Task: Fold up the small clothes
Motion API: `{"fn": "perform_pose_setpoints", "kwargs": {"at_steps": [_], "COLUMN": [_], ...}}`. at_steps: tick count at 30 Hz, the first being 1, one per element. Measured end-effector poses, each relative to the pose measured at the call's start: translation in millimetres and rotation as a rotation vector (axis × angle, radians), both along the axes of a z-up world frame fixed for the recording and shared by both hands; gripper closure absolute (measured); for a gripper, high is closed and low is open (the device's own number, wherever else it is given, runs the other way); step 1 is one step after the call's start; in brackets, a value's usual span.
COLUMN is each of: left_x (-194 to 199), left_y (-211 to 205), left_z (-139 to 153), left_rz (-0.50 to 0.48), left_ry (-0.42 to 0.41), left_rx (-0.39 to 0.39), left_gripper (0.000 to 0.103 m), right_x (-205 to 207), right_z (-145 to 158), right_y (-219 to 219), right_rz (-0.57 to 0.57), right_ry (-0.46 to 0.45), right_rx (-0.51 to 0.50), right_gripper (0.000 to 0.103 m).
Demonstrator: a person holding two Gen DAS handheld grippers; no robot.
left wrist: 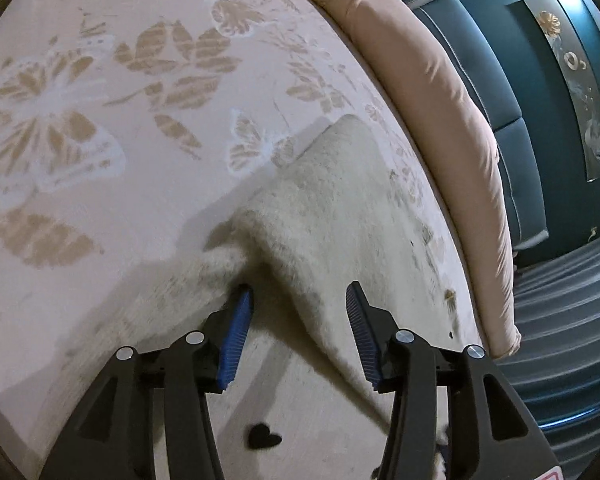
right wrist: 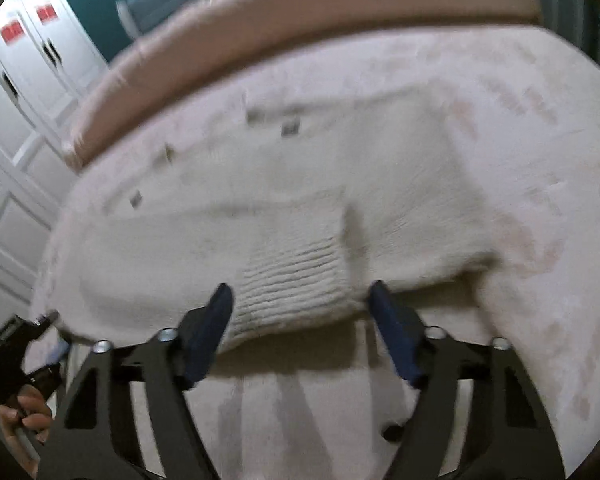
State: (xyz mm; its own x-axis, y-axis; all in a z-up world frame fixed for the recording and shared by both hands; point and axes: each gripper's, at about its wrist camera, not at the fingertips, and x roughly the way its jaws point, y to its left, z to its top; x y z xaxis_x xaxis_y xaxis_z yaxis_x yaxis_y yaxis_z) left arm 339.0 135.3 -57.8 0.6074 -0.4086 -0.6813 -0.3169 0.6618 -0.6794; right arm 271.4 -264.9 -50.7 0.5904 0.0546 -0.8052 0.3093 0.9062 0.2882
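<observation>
Both of my grippers stand with fingers spread. On my left gripper (left wrist: 300, 296) the 2 blue pads are apart; the left pad (left wrist: 236, 332) touches a raised fold of the cream fuzzy garment (left wrist: 320, 208), while the other pad is clear of it, so nothing is pinched. My right gripper (right wrist: 300, 296) straddles the ribbed cuff (right wrist: 296, 280) of that garment, its dark pads at either side of the hem; motion blur keeps me from telling whether they touch the knit. At the lower left edge of the right view, a hand (right wrist: 24, 416) grips the other tool, mostly cut off. A small black heart shape (left wrist: 264, 436) lies on the fabric between my left fingers. Beyond, the garment spreads flat over a bedspread (left wrist: 100, 100) printed with tan leaves and pale butterflies. A pink padded roll (left wrist: 440, 100) borders it. Farther off stand a teal wall (left wrist: 548, 60) and white panelled cabinet doors (right wrist: 24, 92).
</observation>
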Motion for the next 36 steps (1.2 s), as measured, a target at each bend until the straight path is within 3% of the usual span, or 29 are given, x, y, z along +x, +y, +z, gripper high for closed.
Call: {"fn": "perform_pose_setpoints", "kwargs": {"at_steps": [1,2,3,5,8,10,11,13,15,16,18,21,22,24,27,30,33,36], "left_x": [4.3,6.7,1.0,2.0,-5.3,-6.5,-4.4,3.4,8.9,7.8,2.4,1.1,0.5,-3.6,-4.7,-8.0,-8.5,-9.2], "left_y": [-0.7,-1.4,-3.4,-3.7,-9.3,-16.8,-22.0,-36.6,-44.7,-46.1,-47.5,-47.2,-45.6,-45.2,-49.1,-44.0,-43.4,-44.9], "left_z": [0.1,0.1,-3.5,8.7,46.3,52.7,49.4,29.7,5.4,-8.6,-10.5,-10.0,-11.2,-11.2,-14.8,-19.4,-19.8,-19.3], "left_rz": [-0.004,-0.014,-0.024,-0.016,-0.011,-0.034,-0.054,-0.088,-0.116,-0.121,-0.111,-0.117,-0.116,-0.116,-0.111,-0.095,-0.093,-0.093], "left_ry": [0.002,-0.002,-0.007,-0.052,-0.220,-0.253,-0.247,-0.190,-0.107,-0.072,-0.098,-0.104,-0.108,-0.122,-0.150,-0.177,-0.183,-0.185], "left_rx": [0.004,0.004,0.006,0.022,0.116,0.168,0.190,0.273,0.314,0.304,0.320,0.331,0.328,0.339,0.357,0.313,0.304,0.318], "left_gripper": [0.064,0.084,0.099,0.098,0.099,0.099,0.098,0.098,0.098,0.098,0.097,0.096,0.096,0.092,0.091,0.090,0.090,0.090], "right_x": [6.9,12.3,19.4,25.5,8.2,-9.2,-7.6,20.7,55.4,62.5,51.7,35.4,36.5,54.8,41.0,16.9,24.9,52.6], "right_z": [-3.7,-1.8,4.5,38.6,117.6,146.4,142.3,97.8,24.0,-6.6,0.7,25.4,15.6,-14.0,-0.3,34.8,50.6,46.4], "right_y": [2.9,6.9,11.6,15.2,15.9,9.6,5.0,-8.4,-24.5,-27.2,-23.5,-27.5,-31.5,-41.3,-46.0,-25.4,24.1,112.4], "right_rz": [-0.004,0.009,0.039,0.070,0.112,0.131,0.120,0.080,0.041,0.035,0.053,0.050,0.037,0.035,-0.019,-0.096,0.047,0.327], "right_ry": [0.016,0.009,0.004,-0.087,-0.385,-0.559,-0.562,-0.380,-0.092,0.013,-0.072,-0.201,-0.177,-0.039,-0.104,-0.199,-0.241,-0.211], "right_rx": [-0.022,-0.055,-0.087,-0.060,-0.010,-0.002,-0.030,-0.050,-0.049,-0.099,-0.108,-0.023,-0.044,-0.039,-0.017,-0.097,-0.040,0.013], "right_gripper": [0.051,0.077,0.094,0.095,0.095,0.095,0.095,0.095,0.095,0.095,0.095,0.094,0.093,0.094,0.085,0.085,0.085,0.085]}}
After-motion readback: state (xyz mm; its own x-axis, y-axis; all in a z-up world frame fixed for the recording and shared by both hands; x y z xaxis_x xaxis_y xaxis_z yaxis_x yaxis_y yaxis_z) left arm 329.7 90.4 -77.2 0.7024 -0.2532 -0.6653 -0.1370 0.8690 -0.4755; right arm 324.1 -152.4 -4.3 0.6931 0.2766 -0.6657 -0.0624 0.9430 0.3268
